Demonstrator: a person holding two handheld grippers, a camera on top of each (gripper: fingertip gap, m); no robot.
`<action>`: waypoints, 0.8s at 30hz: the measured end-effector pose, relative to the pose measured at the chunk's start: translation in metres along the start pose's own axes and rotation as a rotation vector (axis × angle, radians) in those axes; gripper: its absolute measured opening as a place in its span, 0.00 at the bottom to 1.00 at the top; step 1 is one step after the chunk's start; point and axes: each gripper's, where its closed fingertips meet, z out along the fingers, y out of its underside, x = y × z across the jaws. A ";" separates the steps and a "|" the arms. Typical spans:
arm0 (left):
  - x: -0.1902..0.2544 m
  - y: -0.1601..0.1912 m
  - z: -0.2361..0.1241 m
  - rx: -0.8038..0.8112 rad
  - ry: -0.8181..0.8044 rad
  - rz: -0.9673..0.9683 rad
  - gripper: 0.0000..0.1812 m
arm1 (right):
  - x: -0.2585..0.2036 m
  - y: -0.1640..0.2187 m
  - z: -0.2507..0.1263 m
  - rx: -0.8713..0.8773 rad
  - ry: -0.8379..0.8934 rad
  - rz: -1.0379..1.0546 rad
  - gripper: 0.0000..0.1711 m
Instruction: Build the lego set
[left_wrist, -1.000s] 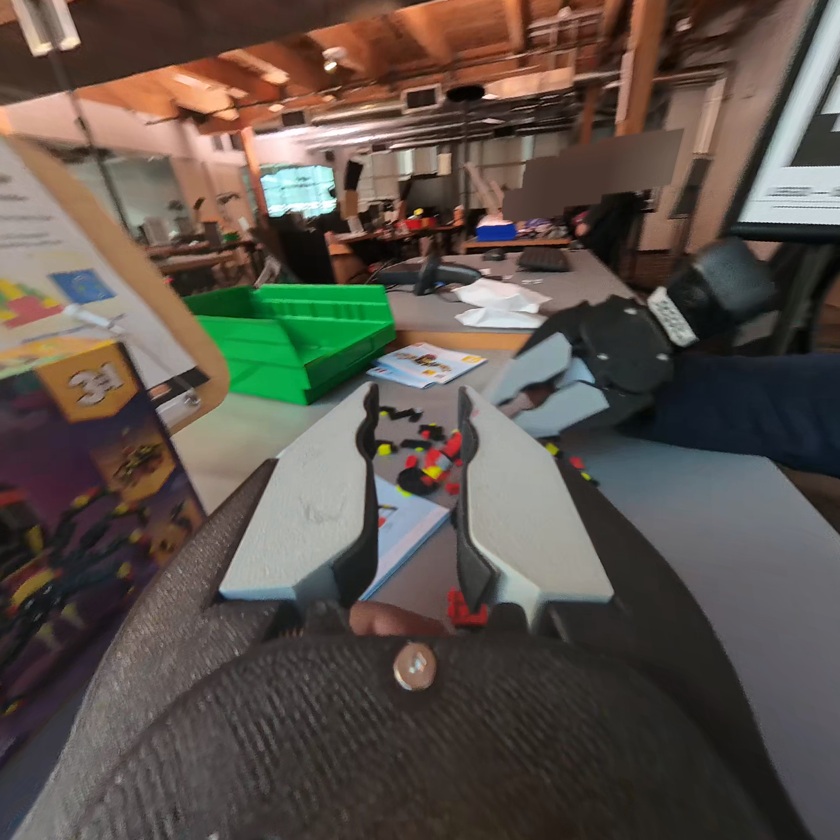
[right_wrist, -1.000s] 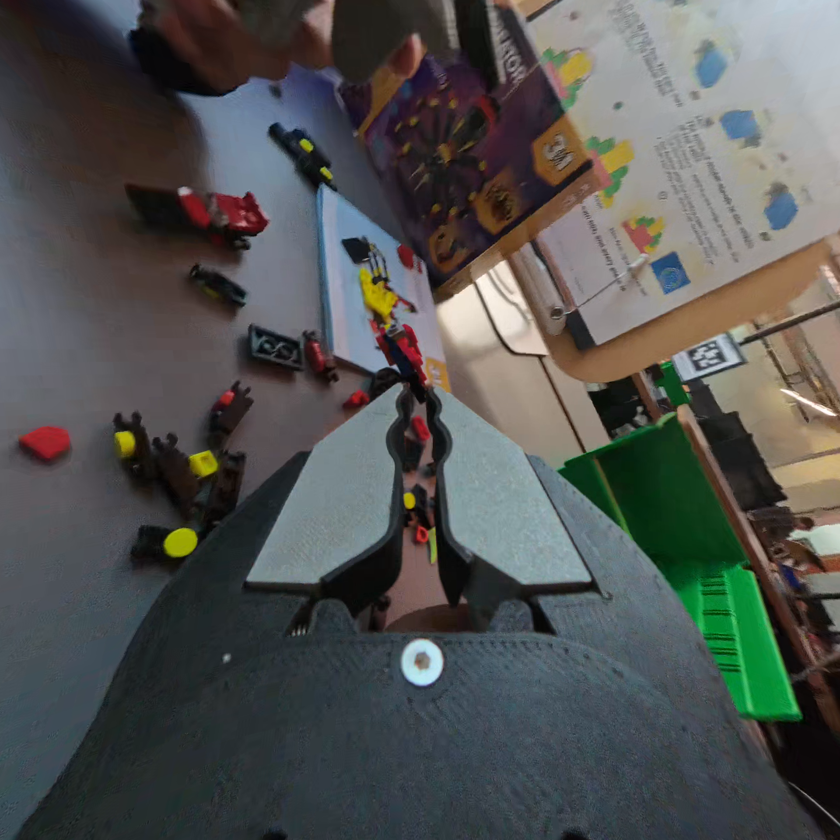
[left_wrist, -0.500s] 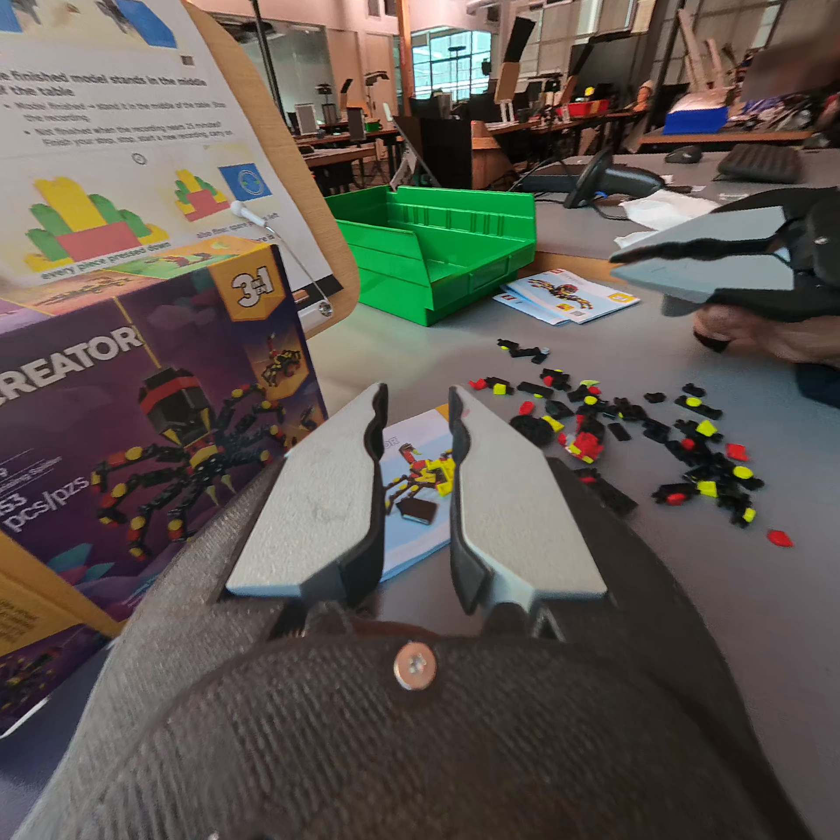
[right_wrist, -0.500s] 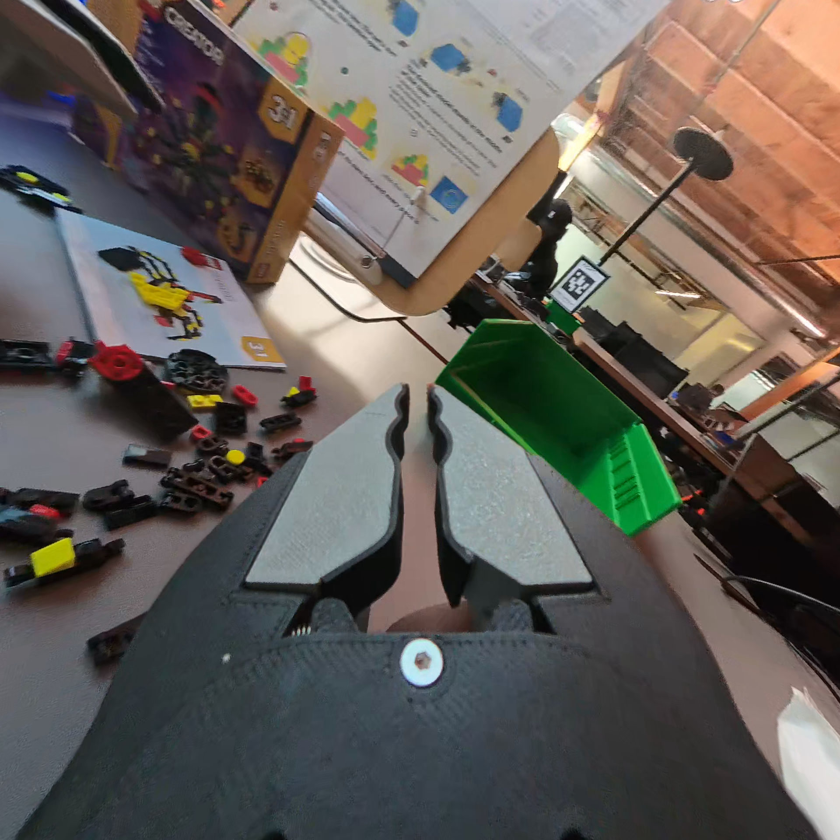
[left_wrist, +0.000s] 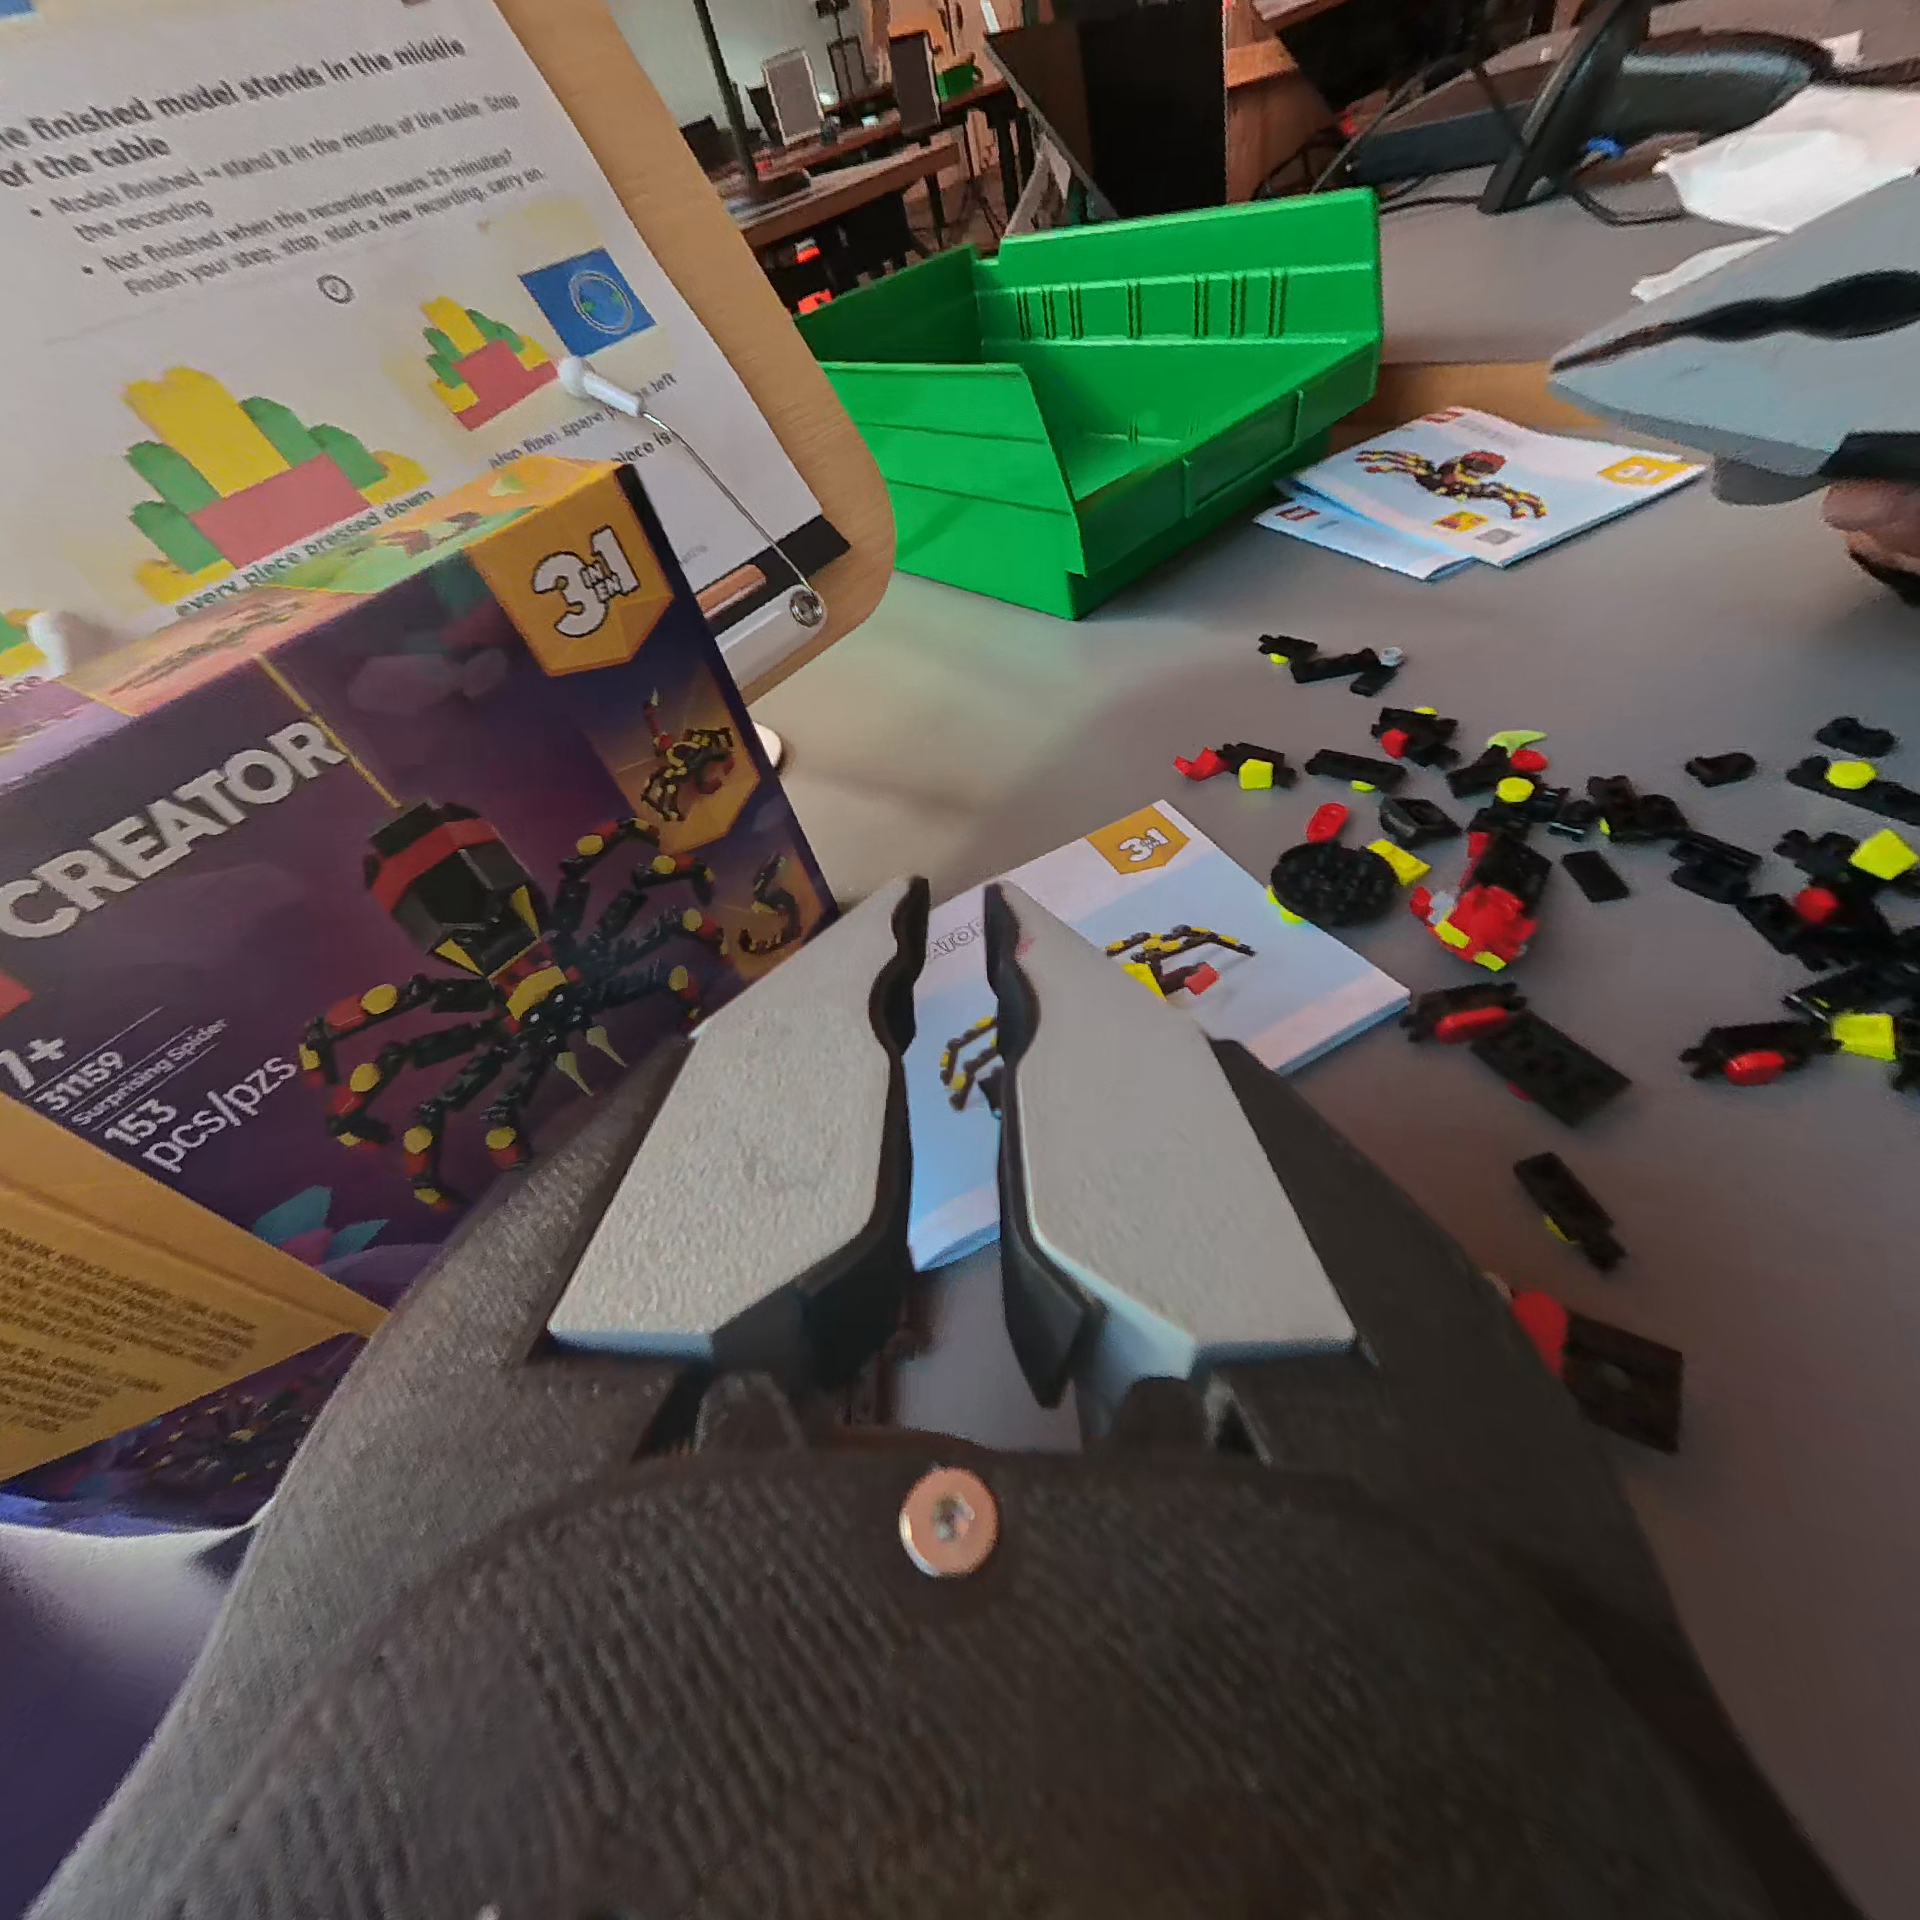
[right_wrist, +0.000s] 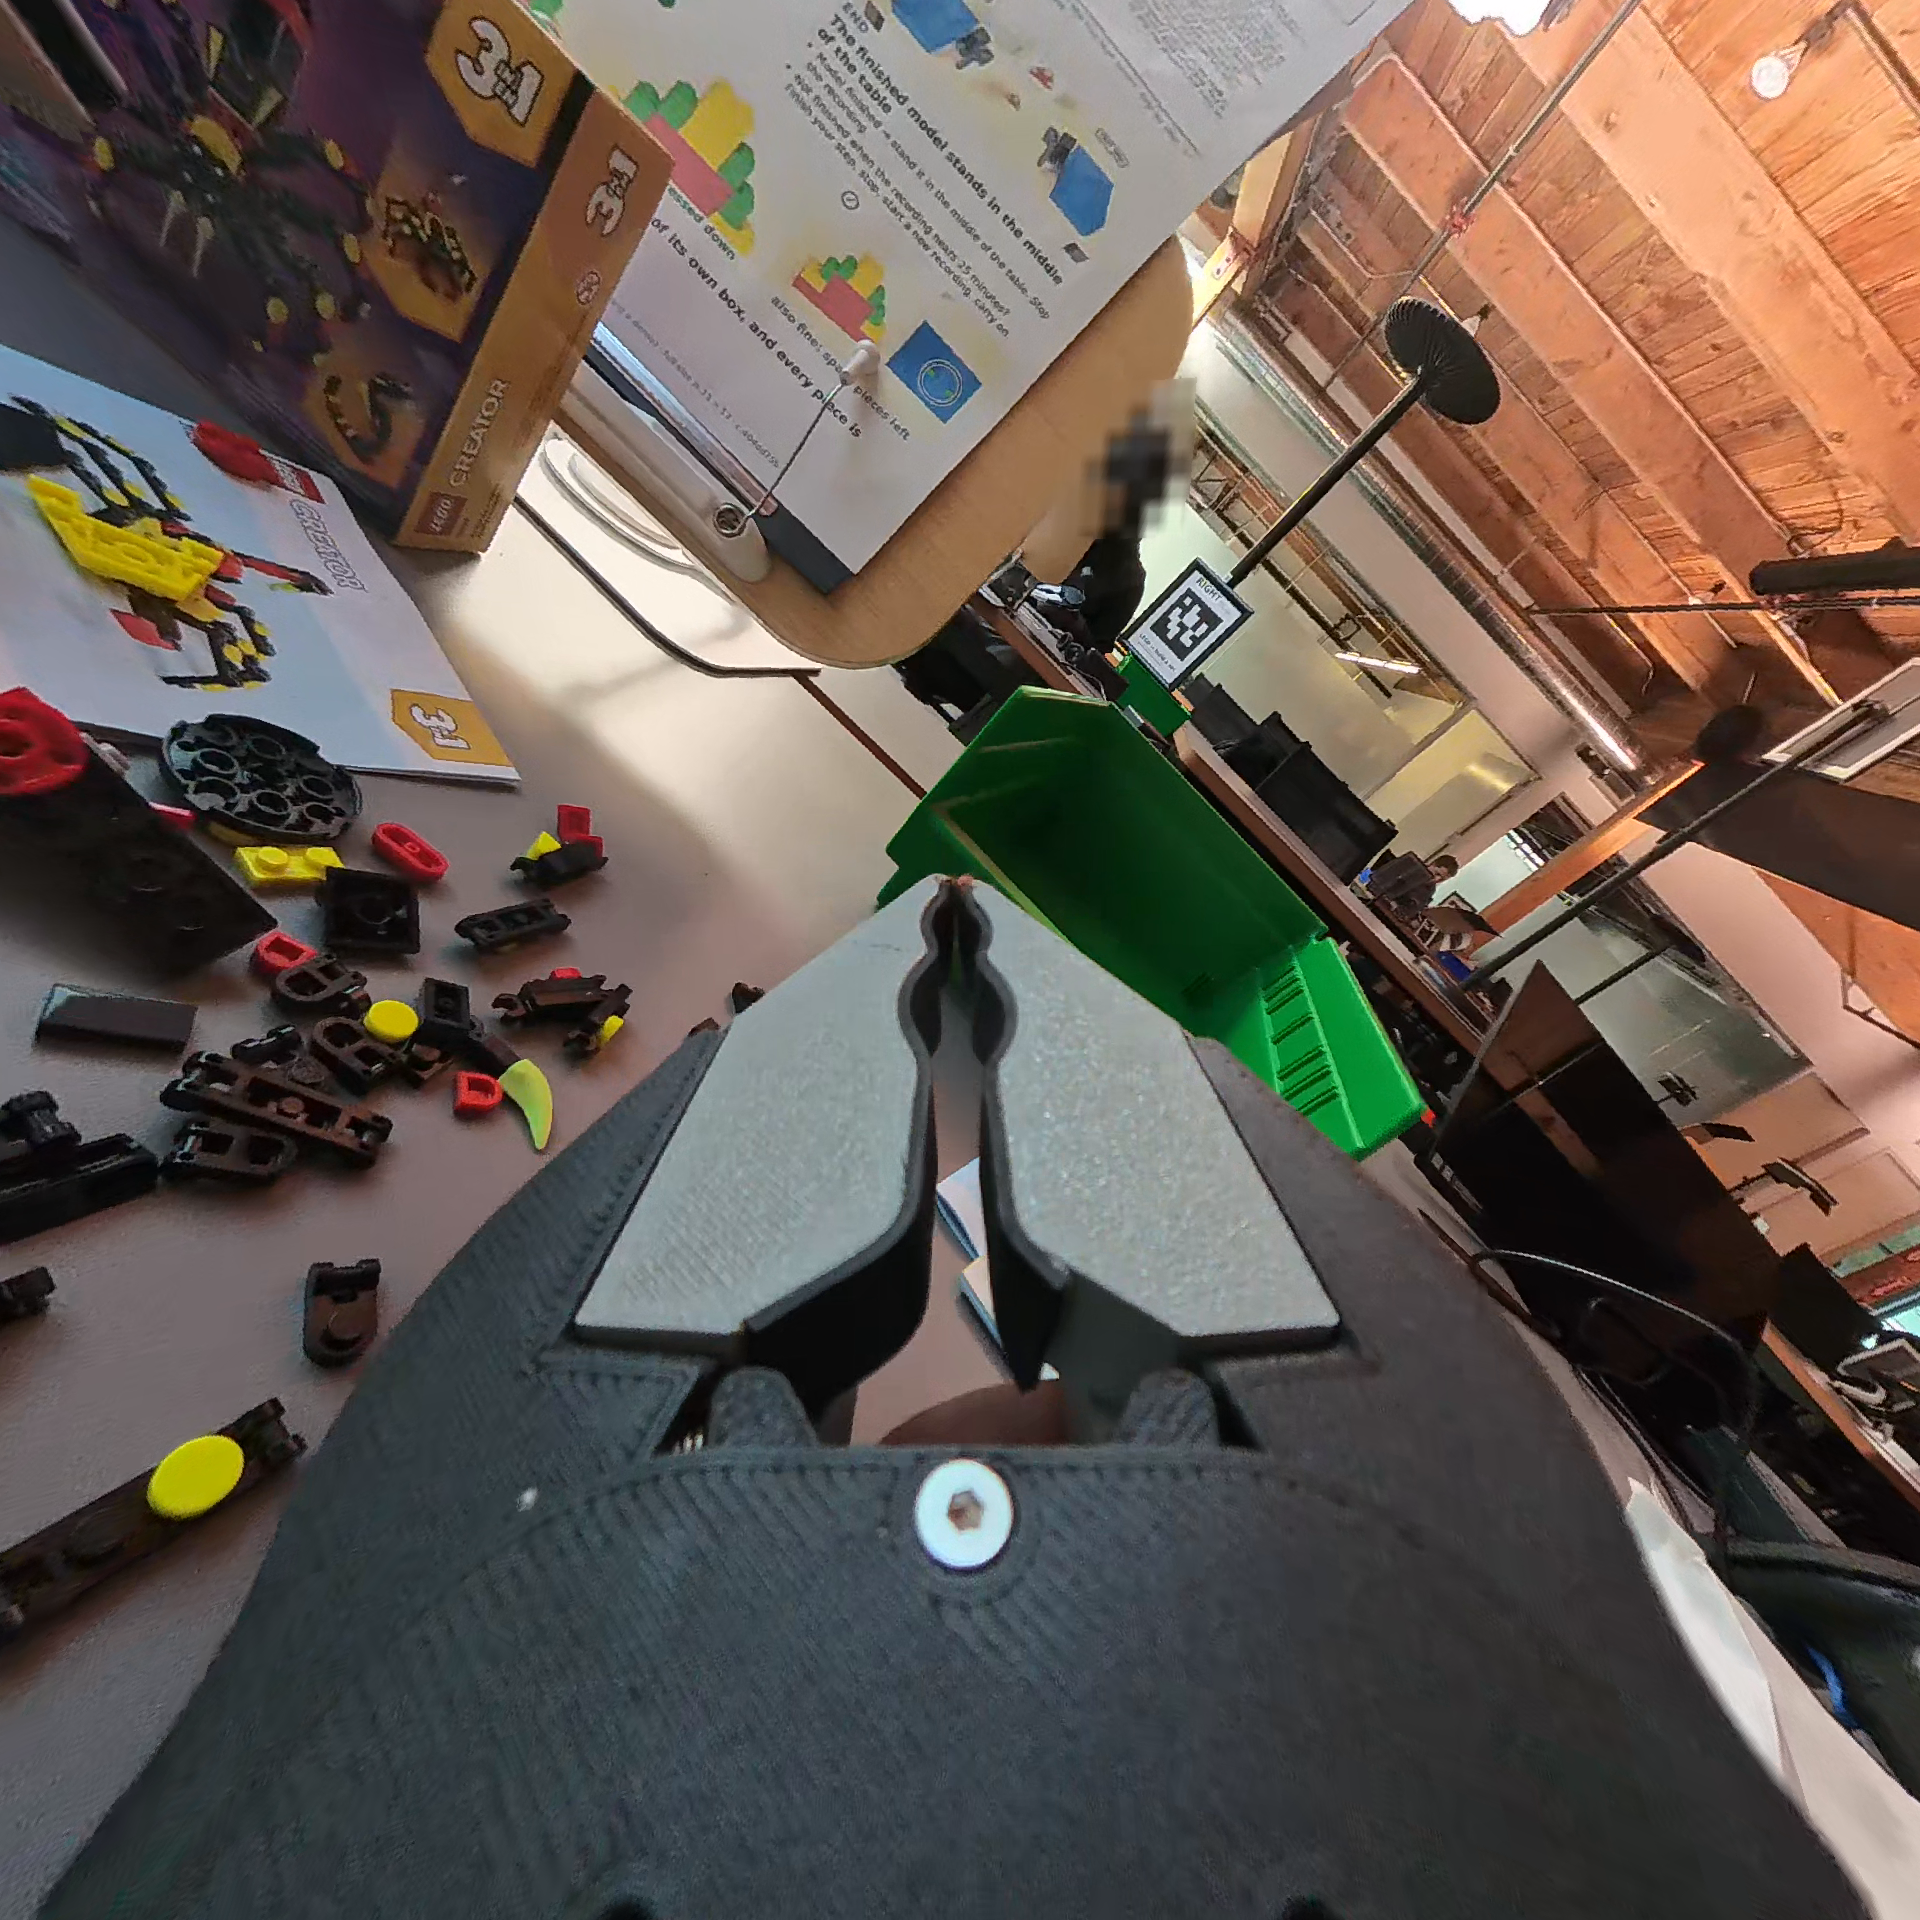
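Left tongs (left_wrist: 956, 899) slightly spread, empty, right tongs (right_wrist: 954, 888) pressed together, second booklets (left_wrist: 1475, 488) left-view only

Box (left_wrist: 343, 935) left, booklet (left_wrist: 1164, 987) beside, loose pieces (left_wrist: 1621, 862) right, bin (left_wrist: 1122, 416) behind.

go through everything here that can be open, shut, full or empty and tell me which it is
Left gripper: slightly open, holding nothing.
Right gripper: tips shut, holding nothing.
Green bin: empty as far as visible.
Set box: standing; flaps not visible.
Booklet: closed, flat.
Lego pieces: loose, scattered.
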 end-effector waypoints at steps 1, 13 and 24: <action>0.002 0.002 0.002 -0.019 0.011 0.004 0.05 | 0.001 0.002 0.002 -0.011 0.011 -0.010 0.00; 0.020 0.017 0.013 -0.132 0.058 0.125 0.07 | 0.005 0.015 0.021 -0.098 0.061 -0.062 0.00; 0.012 0.014 0.011 -0.107 0.077 0.019 0.07 | -0.004 0.010 0.040 -0.048 0.014 -0.106 0.00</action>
